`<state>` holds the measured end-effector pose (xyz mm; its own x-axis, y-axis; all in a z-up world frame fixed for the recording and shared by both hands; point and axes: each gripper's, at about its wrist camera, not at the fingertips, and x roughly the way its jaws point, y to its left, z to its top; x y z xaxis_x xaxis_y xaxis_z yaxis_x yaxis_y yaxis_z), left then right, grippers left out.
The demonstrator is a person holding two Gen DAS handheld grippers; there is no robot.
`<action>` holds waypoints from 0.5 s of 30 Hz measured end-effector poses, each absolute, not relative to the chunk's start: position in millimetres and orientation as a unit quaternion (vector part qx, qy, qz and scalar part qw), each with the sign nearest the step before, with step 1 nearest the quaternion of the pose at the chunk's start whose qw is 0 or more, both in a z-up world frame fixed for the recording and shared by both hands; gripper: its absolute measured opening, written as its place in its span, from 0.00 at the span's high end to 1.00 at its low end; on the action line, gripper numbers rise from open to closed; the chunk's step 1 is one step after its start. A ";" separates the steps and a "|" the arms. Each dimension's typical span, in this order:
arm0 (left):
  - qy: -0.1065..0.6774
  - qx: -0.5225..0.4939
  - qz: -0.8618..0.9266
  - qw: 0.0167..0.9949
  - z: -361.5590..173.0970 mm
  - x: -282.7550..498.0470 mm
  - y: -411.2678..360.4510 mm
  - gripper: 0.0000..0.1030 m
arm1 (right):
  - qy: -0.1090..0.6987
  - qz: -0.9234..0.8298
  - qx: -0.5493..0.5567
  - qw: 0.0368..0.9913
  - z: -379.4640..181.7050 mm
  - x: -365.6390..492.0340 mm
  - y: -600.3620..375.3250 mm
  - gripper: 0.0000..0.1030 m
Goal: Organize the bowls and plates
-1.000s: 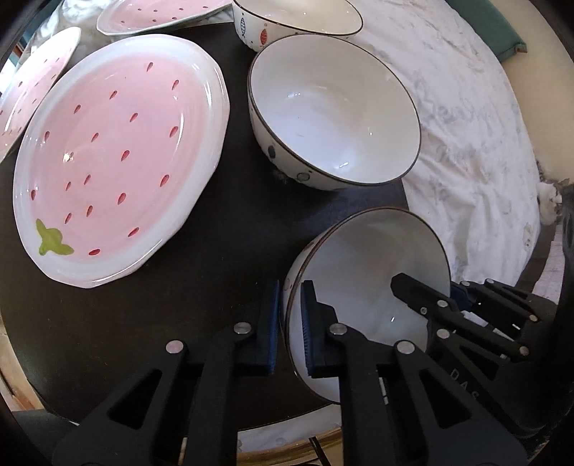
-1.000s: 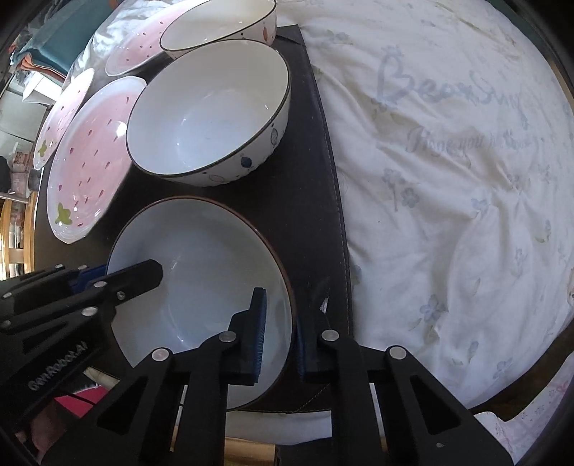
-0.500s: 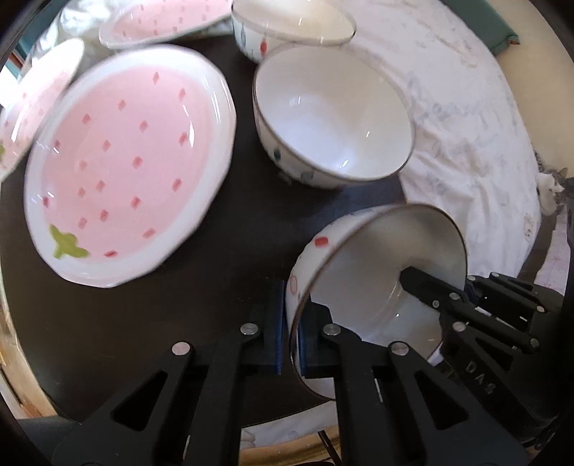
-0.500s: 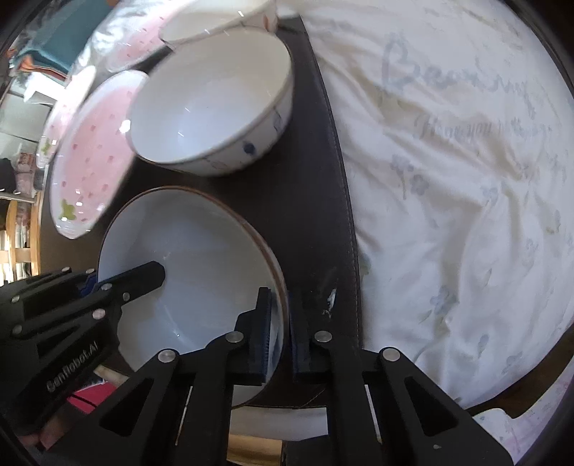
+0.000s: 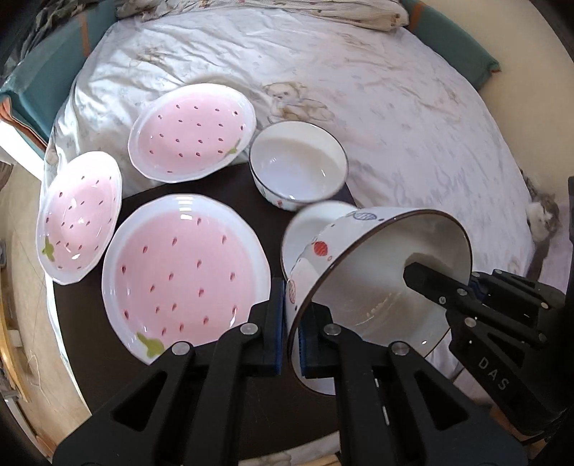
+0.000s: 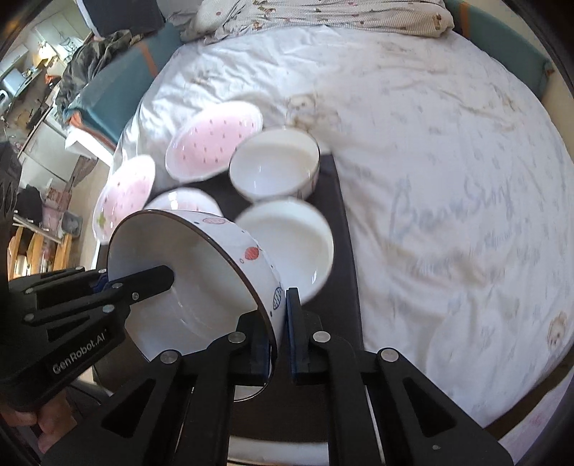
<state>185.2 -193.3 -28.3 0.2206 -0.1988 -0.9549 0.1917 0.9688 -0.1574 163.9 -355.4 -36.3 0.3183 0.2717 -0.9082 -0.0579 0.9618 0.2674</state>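
A white bowl with a dark rim and painted balloons (image 5: pixel 387 286) (image 6: pixel 186 279) hangs tilted above the black mat (image 5: pixel 89 340). My left gripper (image 5: pixel 292 315) is shut on its left rim. My right gripper (image 6: pixel 280 322) is shut on the opposite rim and shows at the right of the left wrist view (image 5: pixel 452 286). A second white bowl (image 6: pixel 290 243) sits on the mat just beyond the held one, and a third bowl (image 5: pixel 297 172) stands behind it. Three pink strawberry plates lie to the left: a large one (image 5: pixel 179 276), a left one (image 5: pixel 79 215) and a back one (image 5: pixel 192 132).
The mat lies on a bed with a white printed sheet (image 6: pixel 448 179) that spreads to the right and back. A teal bed edge (image 5: pixel 455 43) and a pillow (image 6: pixel 323 14) border the far side. Furniture (image 6: pixel 39 150) crowds the room at the left.
Both grippers closed on the bowl's rim and rose with it; the bowl left the mat and tilted. More of the bed and plates came into view.
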 end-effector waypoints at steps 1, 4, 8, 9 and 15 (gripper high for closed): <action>0.615 -0.009 -0.124 0.779 -32.6 193.4 -193.6 0.96 | 0.577 0.102 0.095 0.805 -37.8 171.0 -357.1 0.92; 0.623 -0.019 -0.119 0.773 -47.7 210.1 -196.1 0.96 | 0.587 0.095 0.103 0.798 -47.2 192.5 -365.1 0.92; 0.633 -0.010 -0.114 0.766 -70.7 222.2 -205.8 0.95 | 0.599 0.083 0.108 0.789 -66.8 206.2 -367.7 0.92; 0.634 -0.010 -0.114 0.764 -73.5 223.6 -207.1 0.95 | 0.603 0.082 0.109 0.786 -71.9 208.5 -368.4 0.92; 0.644 -0.004 -0.109 0.757 -91.7 226.8 -210.0 0.95 | 0.617 0.075 0.109 0.776 -93.3 217.1 -370.4 0.93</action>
<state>226.8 -210.0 -91.7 0.1465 -0.1703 -0.9744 0.1595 0.9762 -0.1466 217.1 -370.4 -93.3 0.2268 0.2512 -0.9410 0.0177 0.9649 0.2619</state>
